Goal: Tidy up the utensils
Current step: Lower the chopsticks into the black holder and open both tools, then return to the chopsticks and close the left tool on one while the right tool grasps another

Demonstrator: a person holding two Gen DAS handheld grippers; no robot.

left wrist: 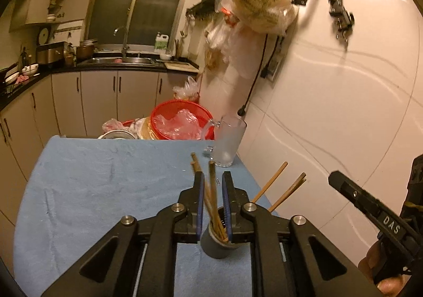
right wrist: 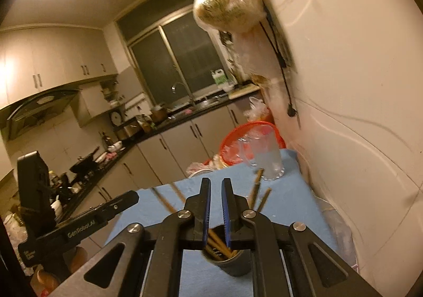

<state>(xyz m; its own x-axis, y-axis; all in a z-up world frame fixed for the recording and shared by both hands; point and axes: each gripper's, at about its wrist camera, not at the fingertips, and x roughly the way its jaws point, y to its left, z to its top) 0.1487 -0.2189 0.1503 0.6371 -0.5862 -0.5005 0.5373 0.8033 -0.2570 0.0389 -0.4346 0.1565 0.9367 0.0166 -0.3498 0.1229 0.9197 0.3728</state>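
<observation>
A dark grey cup stands on the blue cloth that covers the worktop, toward its near right part, and it is stuffed with wooden chopsticks. Most of them stand close to upright in a bundle, while a few lean out to the right toward the wall, their tips well clear of the rim.

The left gripper hangs just above the cup with its blue-lined jaws a narrow gap apart. The bundle rises up through that gap, but I cannot tell whether the pads press on any stick. No earlier look is there to compare.

The right gripper is over the same cup, seen from the other side, with the chopsticks crowded in the cup's mouth below it. Its jaws are nearly together, and nothing is caught between the tips; the sticks fan out to either side of them. In the left wrist view that gripper's black body comes in from the right edge, with a hand around it.

Farther along the cloth, at the far right corner by the wall, stands a frosted glass mug. Just beyond the worktop's far edge sits a red basket with crumpled plastic inside. Behind that run the kitchen cabinets, the sink and a dark window.
</observation>
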